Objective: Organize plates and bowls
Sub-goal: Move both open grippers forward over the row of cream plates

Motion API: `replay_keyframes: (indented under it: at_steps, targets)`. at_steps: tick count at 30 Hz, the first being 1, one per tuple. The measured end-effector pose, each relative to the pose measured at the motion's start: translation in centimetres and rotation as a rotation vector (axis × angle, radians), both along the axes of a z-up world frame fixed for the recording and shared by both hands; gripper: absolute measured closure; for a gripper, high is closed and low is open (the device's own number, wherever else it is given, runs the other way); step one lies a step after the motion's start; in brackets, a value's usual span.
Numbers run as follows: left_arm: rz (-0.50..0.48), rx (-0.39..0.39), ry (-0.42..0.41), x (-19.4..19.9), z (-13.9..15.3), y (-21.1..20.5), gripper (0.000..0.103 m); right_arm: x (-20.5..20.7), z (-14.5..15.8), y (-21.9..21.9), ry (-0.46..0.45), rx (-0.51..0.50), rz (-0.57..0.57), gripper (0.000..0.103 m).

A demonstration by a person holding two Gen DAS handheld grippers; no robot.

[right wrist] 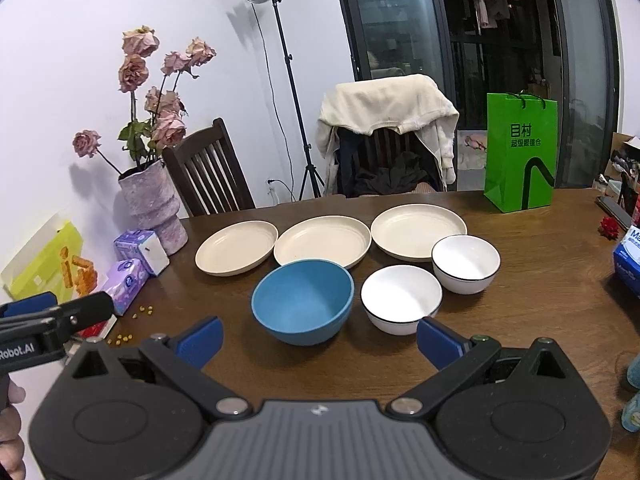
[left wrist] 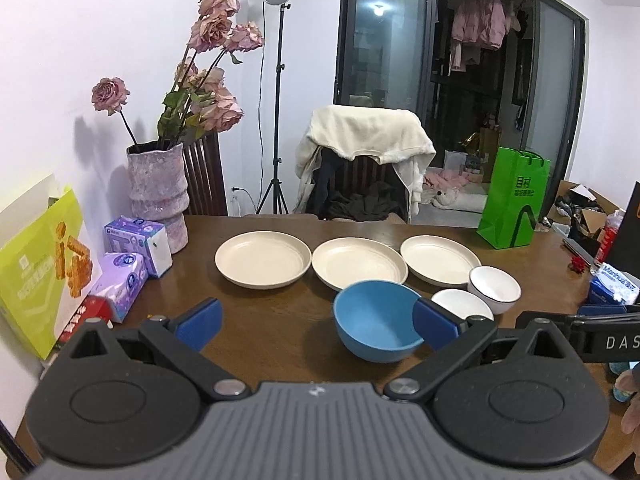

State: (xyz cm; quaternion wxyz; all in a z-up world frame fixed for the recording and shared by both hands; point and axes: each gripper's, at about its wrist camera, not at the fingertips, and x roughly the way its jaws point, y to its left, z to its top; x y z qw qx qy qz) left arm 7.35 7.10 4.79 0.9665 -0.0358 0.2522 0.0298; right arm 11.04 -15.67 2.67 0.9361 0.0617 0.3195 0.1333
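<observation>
Three round cream plates (right wrist: 330, 245) sit in a row across the far side of the dark wooden worktop (right wrist: 540, 280), with a blue plastic bowl (right wrist: 303, 306) and two black-rimmed white ceramic bowls (right wrist: 402, 298) nearer, to their right. Both the left gripper (left wrist: 318, 324) and the right gripper (right wrist: 320, 340) hover wide open over the near edge, holding nothing.

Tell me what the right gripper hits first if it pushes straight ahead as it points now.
Most likely the blue bowl: it sits just beyond the open right gripper, slightly left of centre between its fingers. The nearer white bowl lies off to the right. Depth is hard to judge in this fisheye view.
</observation>
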Motion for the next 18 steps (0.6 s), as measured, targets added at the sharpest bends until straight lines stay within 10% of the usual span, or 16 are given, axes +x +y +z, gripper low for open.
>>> replay_keyframes:
  at_steps: [18]
  targets:
    - [0.014,-0.01,0.049,8.7,-0.3,6.9,0.0,8.3,-0.8,7.1,0.045,-0.02,-0.009,0.0]
